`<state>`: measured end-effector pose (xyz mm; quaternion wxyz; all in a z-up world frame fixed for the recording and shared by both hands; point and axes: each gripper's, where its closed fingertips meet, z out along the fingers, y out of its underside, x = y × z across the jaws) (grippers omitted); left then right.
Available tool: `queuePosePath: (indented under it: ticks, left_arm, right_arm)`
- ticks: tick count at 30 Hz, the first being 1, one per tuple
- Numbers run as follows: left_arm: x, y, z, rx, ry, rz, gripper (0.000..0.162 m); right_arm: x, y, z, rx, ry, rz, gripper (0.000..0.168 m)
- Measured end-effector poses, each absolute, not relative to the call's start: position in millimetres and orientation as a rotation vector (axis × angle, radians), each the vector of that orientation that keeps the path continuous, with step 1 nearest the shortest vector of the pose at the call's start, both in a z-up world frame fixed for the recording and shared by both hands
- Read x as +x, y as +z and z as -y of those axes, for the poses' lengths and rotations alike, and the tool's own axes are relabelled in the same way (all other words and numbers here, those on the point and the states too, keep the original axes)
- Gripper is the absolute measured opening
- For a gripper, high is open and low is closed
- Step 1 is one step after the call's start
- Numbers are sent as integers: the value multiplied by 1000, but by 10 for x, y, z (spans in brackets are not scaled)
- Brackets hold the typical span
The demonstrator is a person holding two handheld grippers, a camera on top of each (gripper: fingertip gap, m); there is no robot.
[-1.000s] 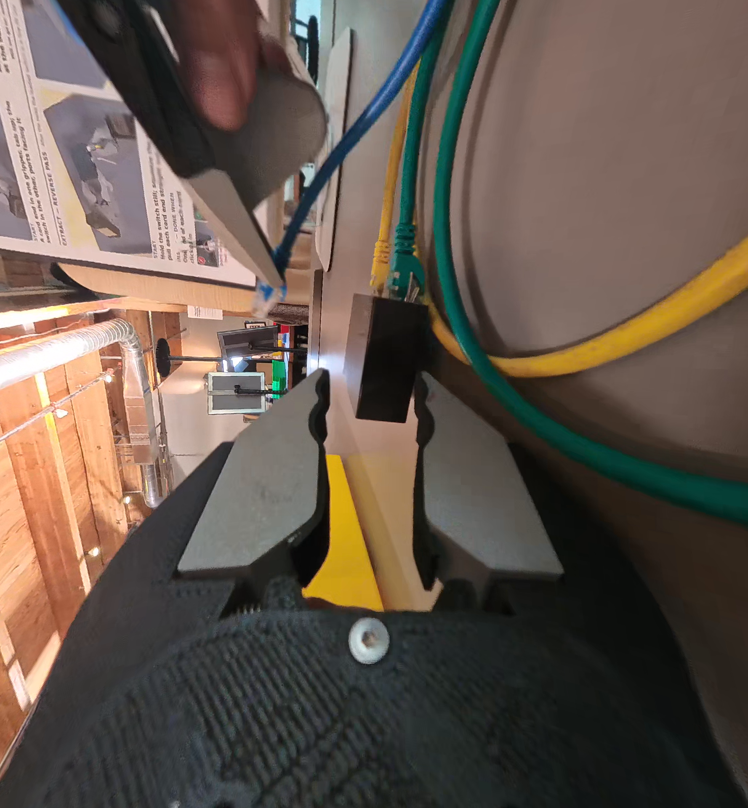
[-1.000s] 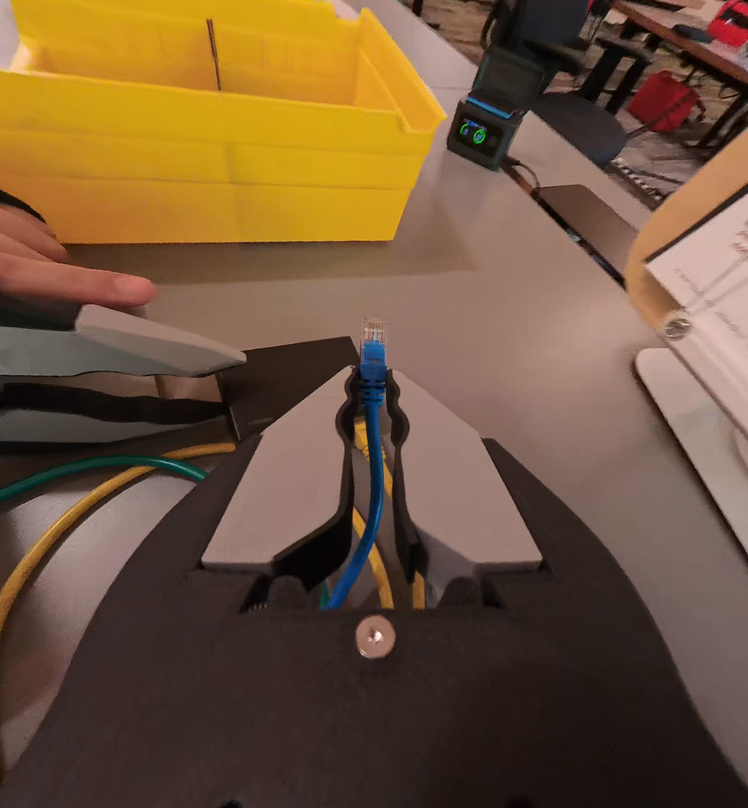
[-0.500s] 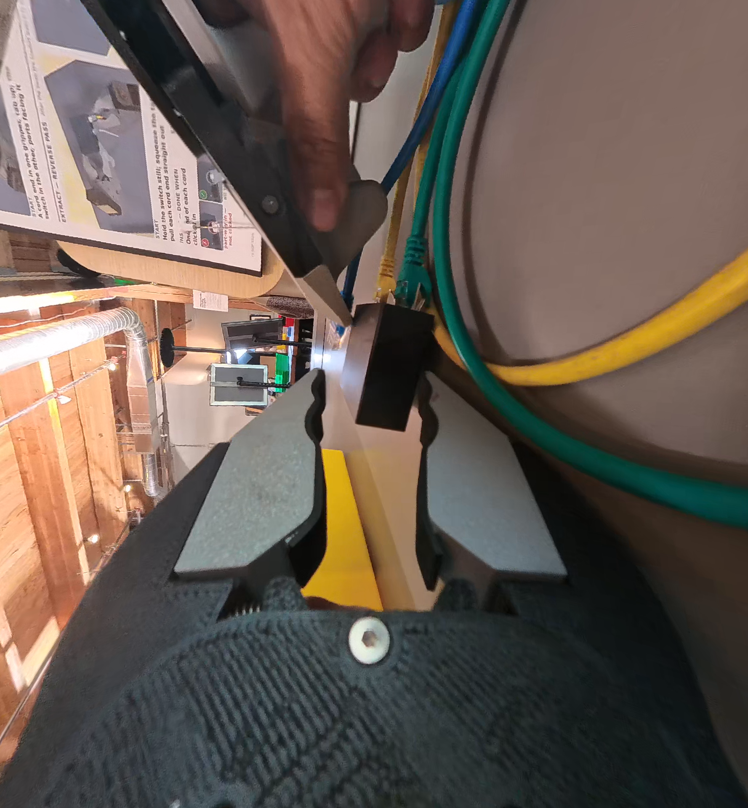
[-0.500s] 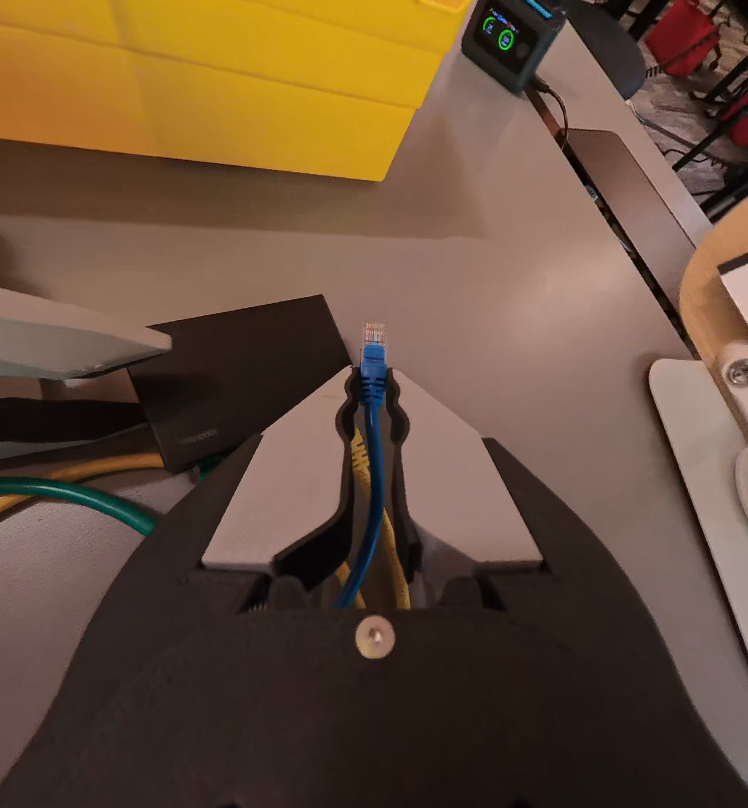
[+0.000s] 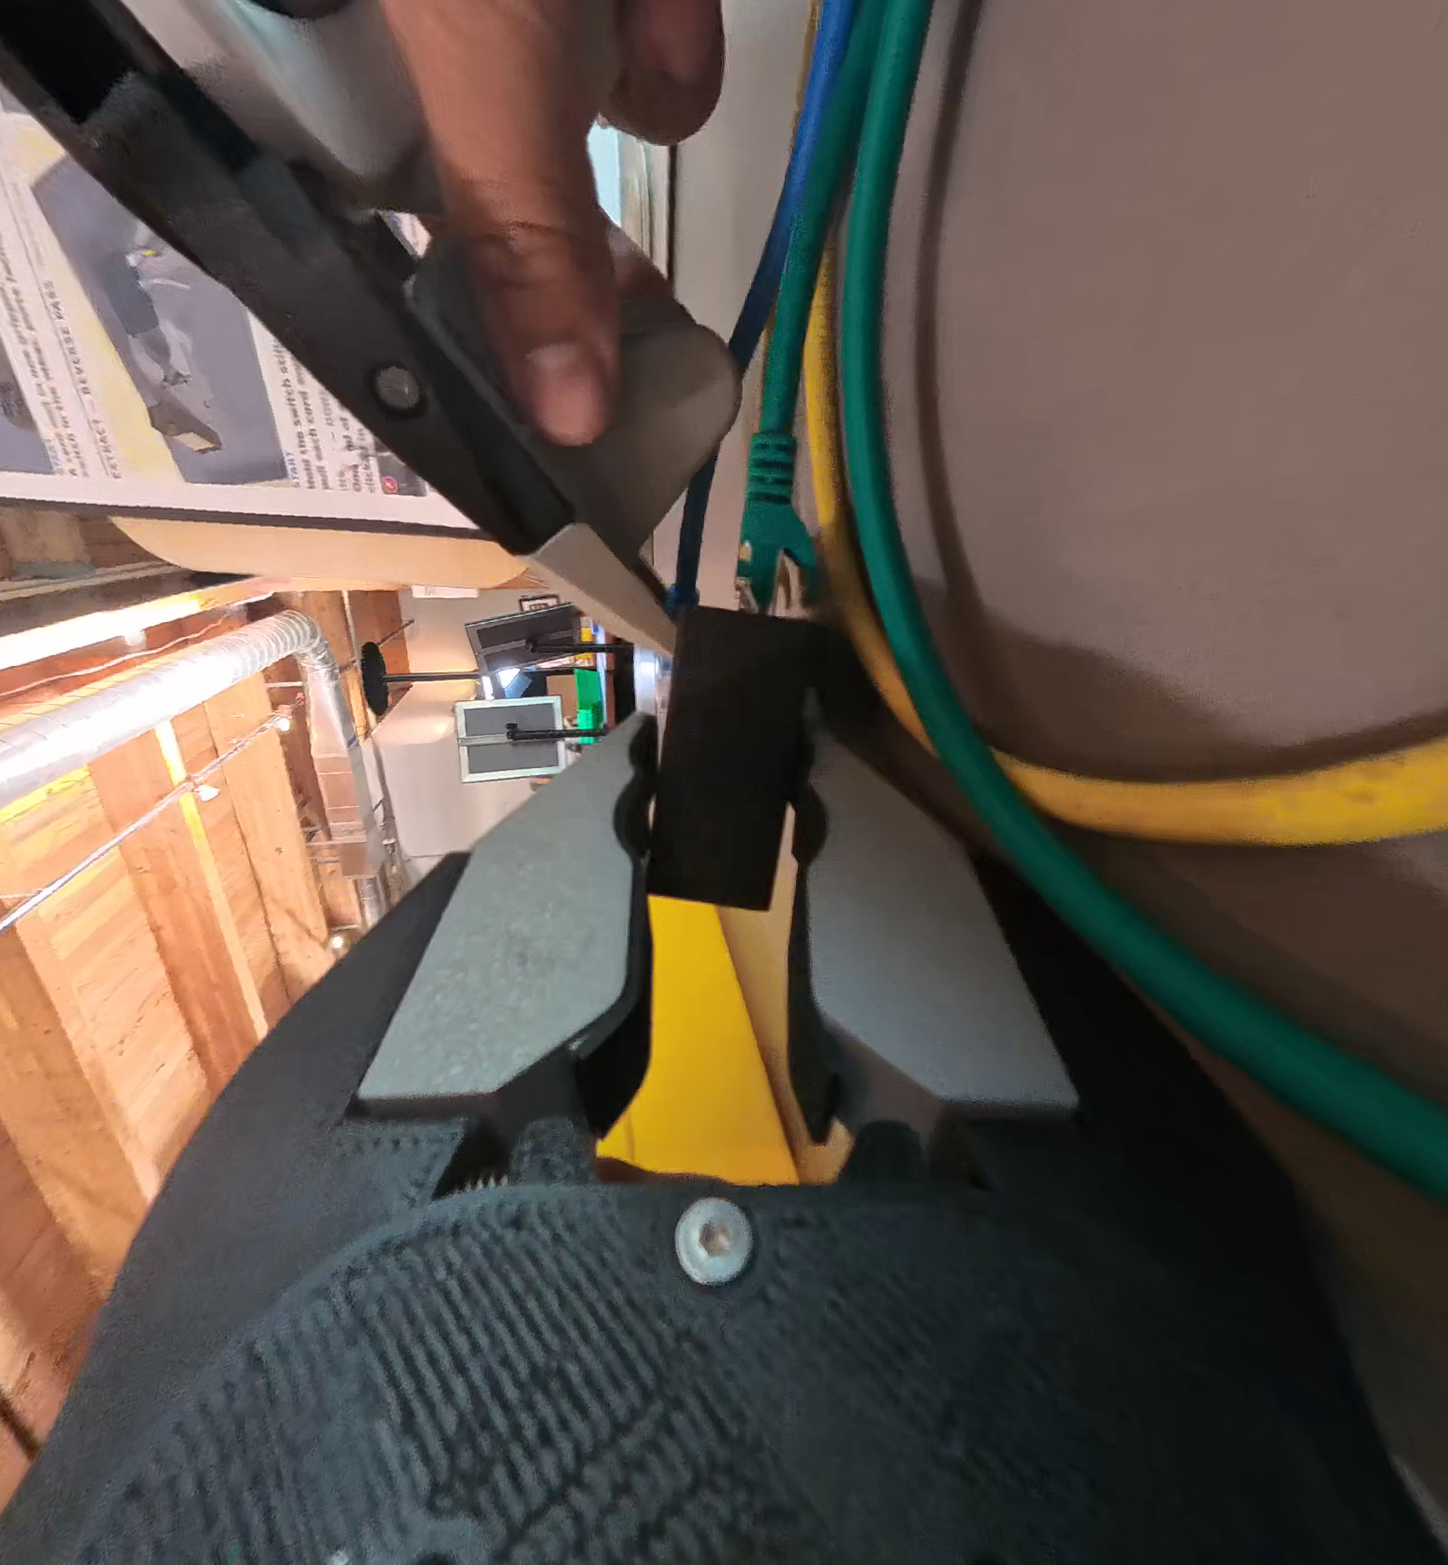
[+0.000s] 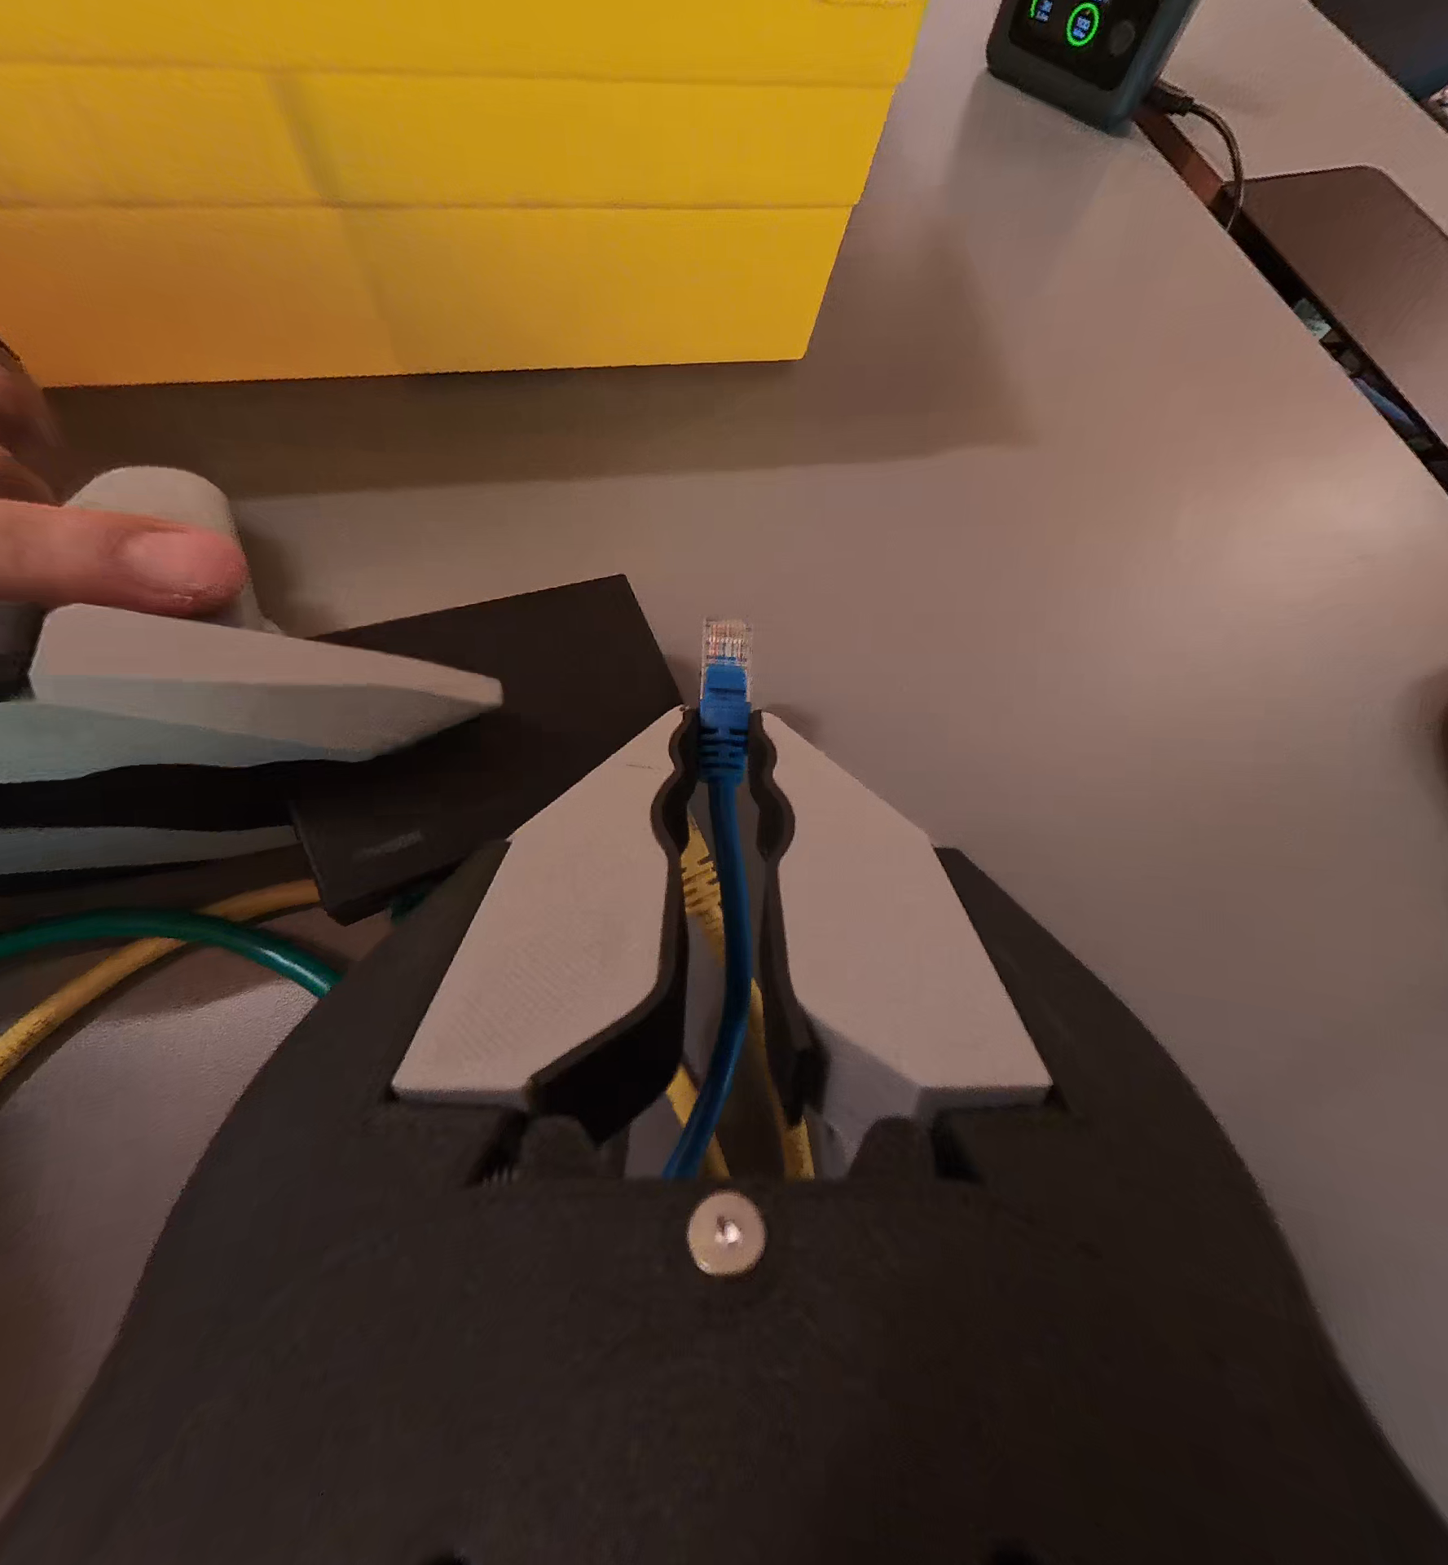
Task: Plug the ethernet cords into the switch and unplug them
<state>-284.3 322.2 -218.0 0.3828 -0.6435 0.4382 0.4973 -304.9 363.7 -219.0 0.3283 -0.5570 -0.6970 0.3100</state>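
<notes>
The black switch [image 5: 729, 813] lies on the grey table [image 6: 1084, 677]. My left gripper [image 5: 724, 762] is shut on it, one finger on each broad face. A green cord [image 5: 957, 847] has its plug at the switch's far edge, with a yellow cord [image 5: 1211, 804] beside it. My right gripper [image 6: 724, 728] is shut on the blue cord [image 6: 729, 931]. Its clear plug [image 6: 726, 652] sticks out past the fingertips, just right of the switch's corner [image 6: 534, 652]. In the left wrist view the right gripper's finger [image 5: 610, 584] is at the switch's far end. Whether the plug is in a port is hidden.
A yellow bin [image 6: 449, 212] stands behind the switch. A small device with a green screen [image 6: 1076, 42] is at the back right, a dark flat pad [image 6: 1364, 254] near the table's right edge. A printed sheet on a wooden stand [image 5: 111, 339] is to the right. There is about 5 cm between the tips of the two grippers.
My left gripper has closed from a small gap onto the switch. My right gripper has come down and in with the blue plug, close to the switch's end.
</notes>
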Motion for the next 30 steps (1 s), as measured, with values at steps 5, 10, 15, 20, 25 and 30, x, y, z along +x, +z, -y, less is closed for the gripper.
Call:
queuePosePath:
  ticks: [5, 10, 15, 20, 25, 30]
  left_arm:
    - [-2855, -2207, -3229, -1666, 1235, -1106, 27]
    - [-2834, -2207, -3231, -1662, 1197, -1088, 26]
    - [-2693, -1995, -3198, -1499, 1250, -1078, 26]
    - [-2629, -1809, -3140, -1372, 1312, -1059, 25]
    - [-2561, -1700, -3087, -1273, 1351, -1060, 26]
    - [-2529, -1692, -3090, -1256, 1343, -1066, 25]
  right_arm:
    - [-3045, -2187, -3652, -1446, 783, 1815, 8]
    - [-2964, -1896, -3657, -1409, 849, 1706, 8]
    - [-2566, -1664, -3375, -1336, 905, 1829, 8]
    - [-2198, -1629, -3226, -1273, 759, 1946, 8]
    - [-2184, -1757, -3194, -1261, 614, 1990, 8]
    - [-2143, -1726, -3199, -1148, 486, 2021, 8]
